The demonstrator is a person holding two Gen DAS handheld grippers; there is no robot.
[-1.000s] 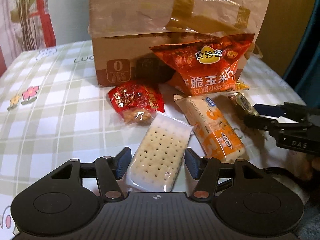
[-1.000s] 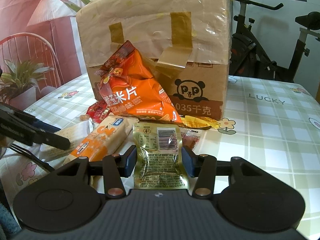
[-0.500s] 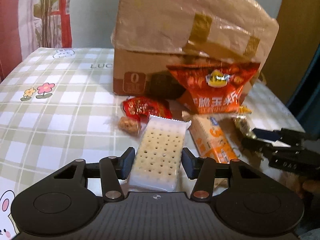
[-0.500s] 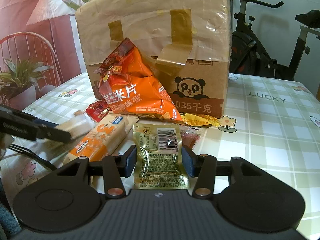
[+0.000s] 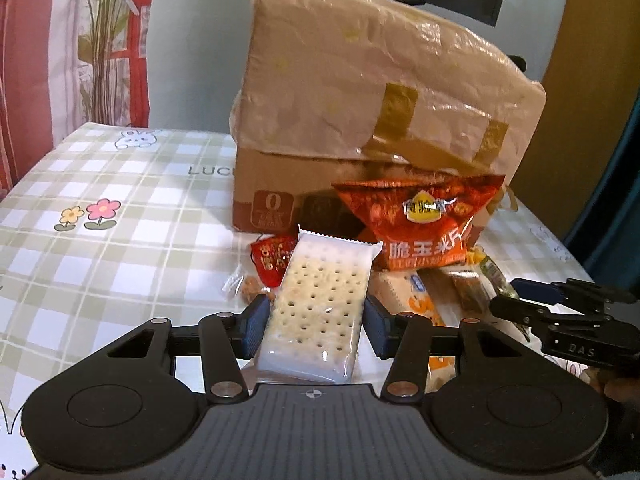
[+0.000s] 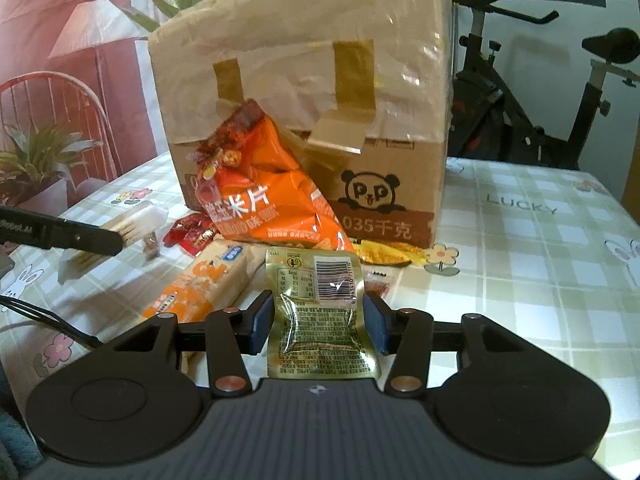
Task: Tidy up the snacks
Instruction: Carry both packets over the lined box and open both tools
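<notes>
Left gripper: fingers clamped a cracker pack, raised off the desk.
Right gripper: fingers pinched a gold sachet.
Cardboard box: stood at twelve o'clock behind both.

1. Left gripper: matte black body, ribbed top plate, two round discs, small white crosshair mark.
2. Fingers: black linkages, blue ribbed pads, copper-coloured pivot screws.
3. Right gripper: same build; its side reads "DAS" in the left wrist view.
4. A black cable trails at lower left.
</notes>
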